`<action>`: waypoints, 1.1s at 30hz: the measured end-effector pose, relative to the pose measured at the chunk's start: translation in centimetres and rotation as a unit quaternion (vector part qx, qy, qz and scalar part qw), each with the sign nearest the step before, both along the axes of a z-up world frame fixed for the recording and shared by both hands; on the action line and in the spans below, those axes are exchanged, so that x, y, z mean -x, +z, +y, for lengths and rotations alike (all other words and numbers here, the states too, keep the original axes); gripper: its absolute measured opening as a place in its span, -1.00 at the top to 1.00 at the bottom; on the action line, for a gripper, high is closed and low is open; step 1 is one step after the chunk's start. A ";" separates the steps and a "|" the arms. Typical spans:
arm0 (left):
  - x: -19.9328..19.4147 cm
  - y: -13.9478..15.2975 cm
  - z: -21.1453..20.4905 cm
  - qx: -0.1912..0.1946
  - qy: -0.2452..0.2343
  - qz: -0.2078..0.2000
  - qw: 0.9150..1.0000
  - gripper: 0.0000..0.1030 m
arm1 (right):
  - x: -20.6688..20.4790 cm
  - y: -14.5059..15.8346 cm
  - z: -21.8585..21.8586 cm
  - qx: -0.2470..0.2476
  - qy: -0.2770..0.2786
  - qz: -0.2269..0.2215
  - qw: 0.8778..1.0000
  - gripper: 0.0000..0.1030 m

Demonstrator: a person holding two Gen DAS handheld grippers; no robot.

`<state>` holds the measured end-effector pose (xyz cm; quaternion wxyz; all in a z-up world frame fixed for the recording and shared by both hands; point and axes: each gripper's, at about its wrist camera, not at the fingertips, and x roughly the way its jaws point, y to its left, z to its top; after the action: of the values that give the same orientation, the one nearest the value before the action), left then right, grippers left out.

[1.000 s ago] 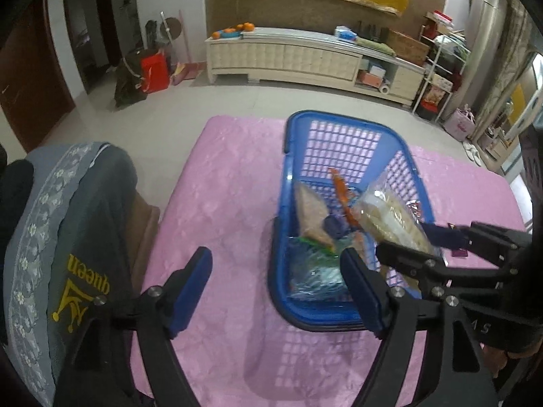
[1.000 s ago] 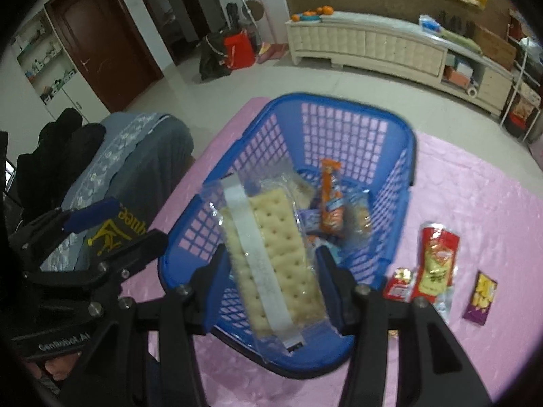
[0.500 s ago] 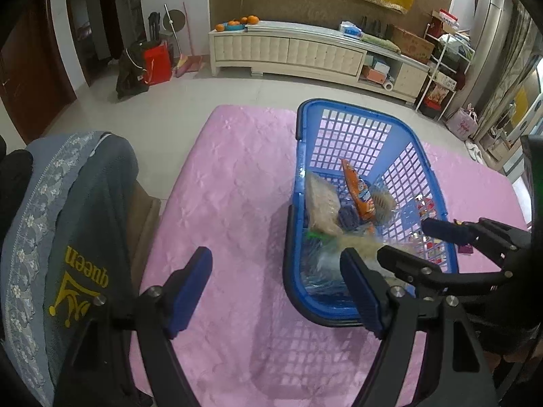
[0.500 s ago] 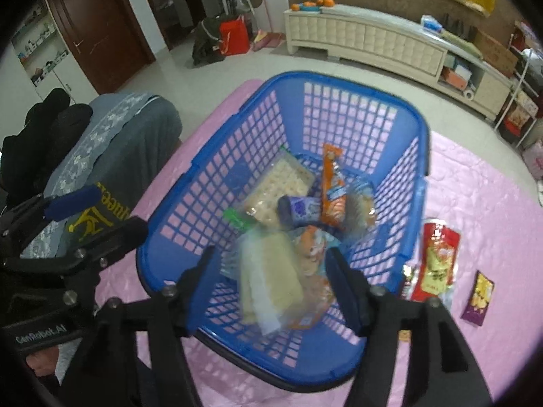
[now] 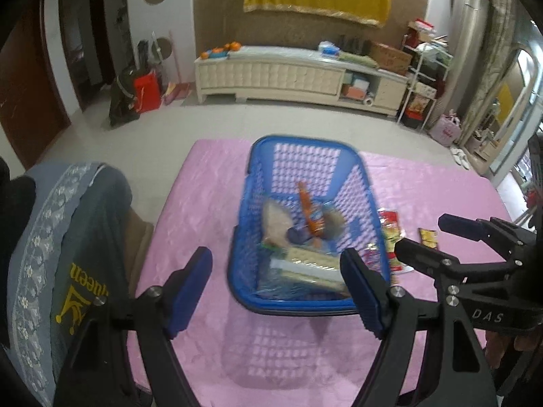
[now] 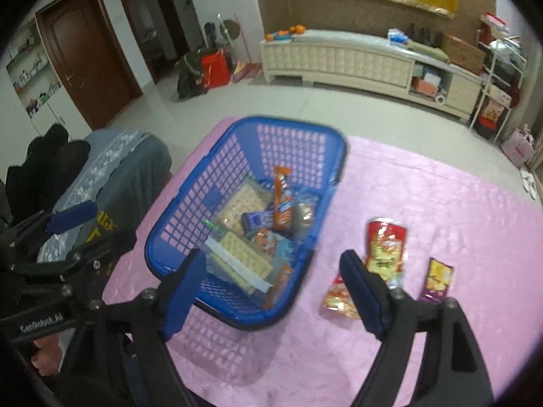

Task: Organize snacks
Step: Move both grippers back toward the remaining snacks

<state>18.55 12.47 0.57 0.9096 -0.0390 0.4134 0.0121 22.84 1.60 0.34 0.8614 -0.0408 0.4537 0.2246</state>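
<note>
1. Right gripper: jaws opening, nothing between the pads, low centre of its frame over the near basket rim.
2. Left gripper: jaws apart, empty, bottom centre of its frame.
3. Blue basket sits mid-frame on the pink cloth; cracker pack lies inside at the near end with other snacks.
4. Red packet and purple packet lie on the cloth, right of the basket.

Blurred snacks in motion-smeared blue basket
</note>
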 end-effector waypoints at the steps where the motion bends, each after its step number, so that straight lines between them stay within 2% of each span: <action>1: 0.2 0.5 -0.5 -0.001 -0.003 -0.005 1.000 -0.51 | 0.4 0.7 -0.8 -0.002 -0.005 -0.006 1.000 -0.65; 3: 0.5 1.4 -1.8 -0.004 -0.013 -0.015 1.000 -0.58 | 1.0 1.6 -1.7 -0.004 -0.007 -0.017 1.000 -0.66; 9: 1.1 3.6 -6.4 -0.024 -0.047 -0.032 0.998 -0.59 | 2.7 3.8 -5.9 -0.014 -0.033 -0.039 0.999 -0.67; 15: 0.9 4.1 -10.8 -0.029 -0.076 -0.033 0.996 -0.59 | 3.5 4.7 -9.9 -0.014 -0.060 -0.044 0.997 -0.67; 24: -0.7 2.8 -16.0 -0.033 -0.108 -0.018 0.993 -0.59 | 3.6 4.5 -15.4 -0.017 -0.093 -0.044 0.995 -0.67; 33: -4.0 -0.8 -20.1 -0.035 -0.123 0.024 0.992 -0.59 | 2.0 1.4 -20.4 -0.014 -0.126 -0.023 0.992 -0.67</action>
<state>22.51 -7.68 -0.27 0.8950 0.0443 0.4358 -0.0840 20.80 -18.82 1.73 0.8934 0.0237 0.4324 0.1193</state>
